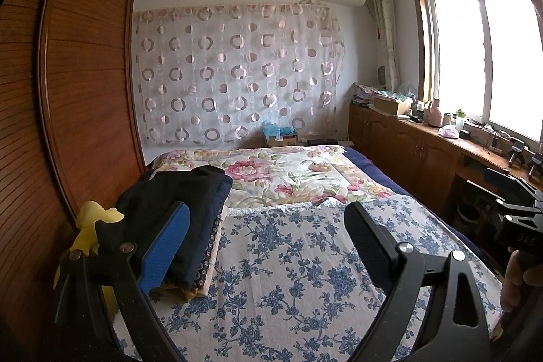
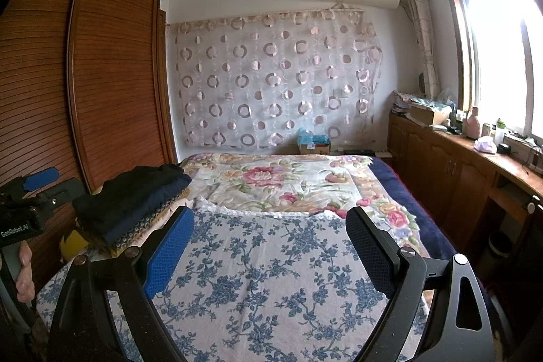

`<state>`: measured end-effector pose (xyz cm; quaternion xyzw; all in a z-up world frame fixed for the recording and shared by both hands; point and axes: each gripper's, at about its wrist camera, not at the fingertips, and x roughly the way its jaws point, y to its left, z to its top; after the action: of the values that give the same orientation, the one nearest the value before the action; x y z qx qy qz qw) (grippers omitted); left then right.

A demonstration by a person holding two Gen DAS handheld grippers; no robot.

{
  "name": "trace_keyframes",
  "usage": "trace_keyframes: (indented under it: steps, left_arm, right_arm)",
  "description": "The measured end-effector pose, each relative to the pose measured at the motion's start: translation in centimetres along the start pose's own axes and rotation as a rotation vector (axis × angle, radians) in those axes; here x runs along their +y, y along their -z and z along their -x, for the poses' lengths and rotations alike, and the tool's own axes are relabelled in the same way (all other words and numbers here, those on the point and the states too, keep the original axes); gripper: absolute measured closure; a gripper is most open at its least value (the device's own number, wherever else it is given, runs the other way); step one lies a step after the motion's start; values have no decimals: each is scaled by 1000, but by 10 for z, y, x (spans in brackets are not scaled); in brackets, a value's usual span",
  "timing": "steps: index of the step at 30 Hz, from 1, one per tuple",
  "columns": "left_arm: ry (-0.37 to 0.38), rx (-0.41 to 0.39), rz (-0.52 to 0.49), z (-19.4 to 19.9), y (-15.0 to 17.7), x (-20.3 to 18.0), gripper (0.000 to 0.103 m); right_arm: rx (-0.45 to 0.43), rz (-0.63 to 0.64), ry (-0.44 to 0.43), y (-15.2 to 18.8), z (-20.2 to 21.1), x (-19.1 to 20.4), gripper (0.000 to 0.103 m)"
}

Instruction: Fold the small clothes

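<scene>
A stack of folded dark clothes [image 1: 190, 212] lies on the left side of the bed, black on top, navy and patterned pieces below; the same stack of folded clothes [image 2: 135, 202] shows in the right wrist view. A yellow garment [image 1: 91, 226] lies crumpled beside the stack by the wardrobe. My left gripper [image 1: 266, 226] hangs open above the blue-flowered sheet [image 1: 288, 277], its left finger just in front of the stack. My right gripper [image 2: 269, 229] is open too, over the flowered sheet [image 2: 264, 287], holding nothing. Each gripper shows at the other view's edge, held by a hand.
A wooden slatted wardrobe [image 1: 85, 83] runs along the left of the bed. A floral quilt [image 1: 288, 175] covers the far half. Low wooden cabinets [image 2: 451, 165] with bottles and boxes stand under the window on the right. A cardboard box [image 2: 314, 145] sits behind the bed.
</scene>
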<state>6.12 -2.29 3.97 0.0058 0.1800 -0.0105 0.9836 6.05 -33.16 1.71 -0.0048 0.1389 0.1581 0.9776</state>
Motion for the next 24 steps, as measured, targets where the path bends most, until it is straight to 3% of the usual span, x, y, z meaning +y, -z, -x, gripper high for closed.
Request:
trace_keyframes:
  steps: [24]
  left_arm:
    - [0, -3, 0, -2, 1, 0, 10]
  right_arm:
    - [-2, 1, 2, 0, -2, -3, 11]
